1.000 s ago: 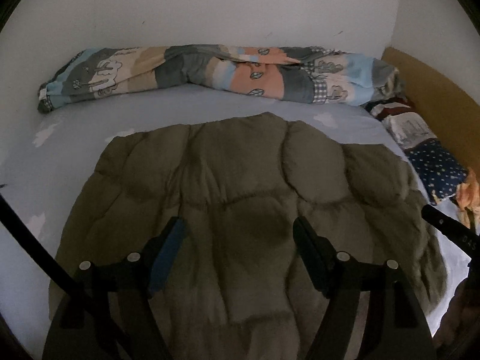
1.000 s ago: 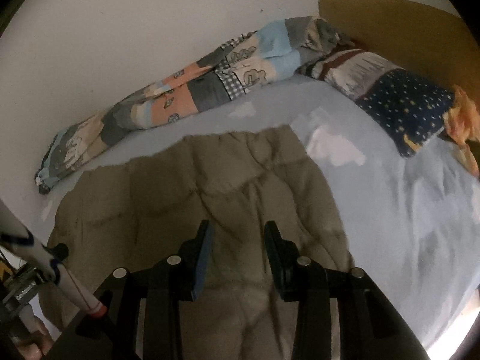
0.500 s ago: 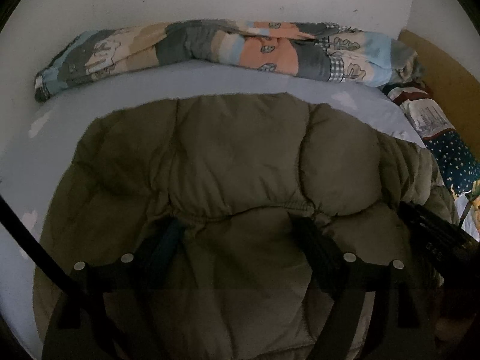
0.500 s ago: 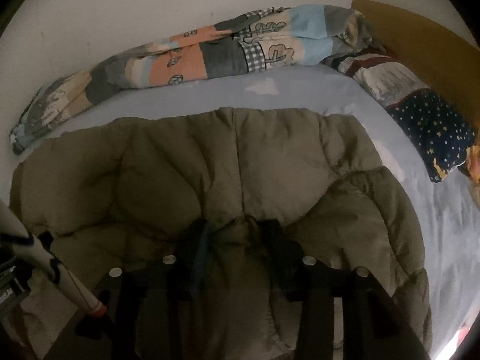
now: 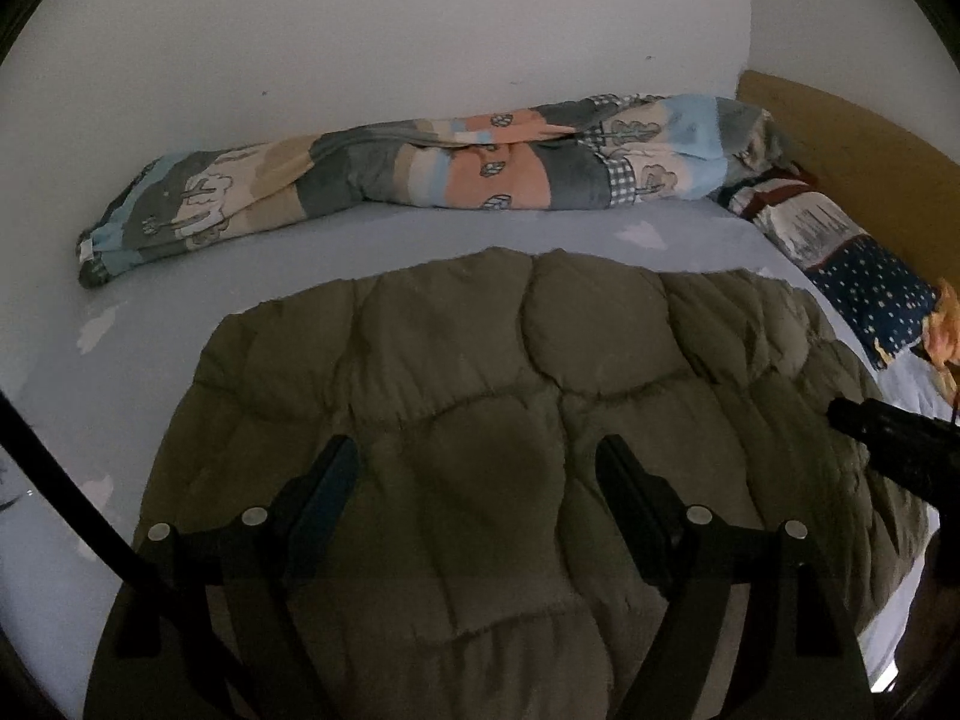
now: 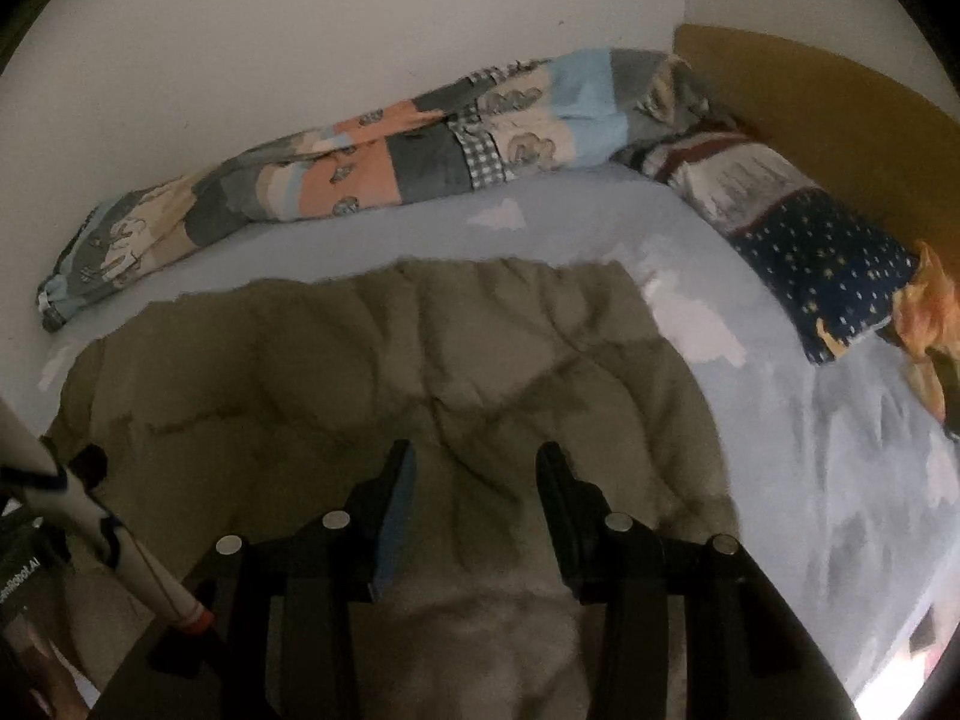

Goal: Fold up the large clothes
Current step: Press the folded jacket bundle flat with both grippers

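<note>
A pale-blue-sheeted bed (image 5: 420, 234) is covered by an olive quilted padded garment (image 5: 510, 420), a rolled patchwork duvet (image 5: 420, 174) and a star-patterned navy pillow (image 5: 870, 294).

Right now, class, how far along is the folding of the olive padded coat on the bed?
Done: the olive padded coat lies spread on the blue sheet, possibly folded once; the frames cannot settle it.
In hand: nothing. The left gripper and right gripper are both open above it.
Left: gripping an edge and folding it into a compact bundle. The patterned quilt by the wall is not involved.
</note>
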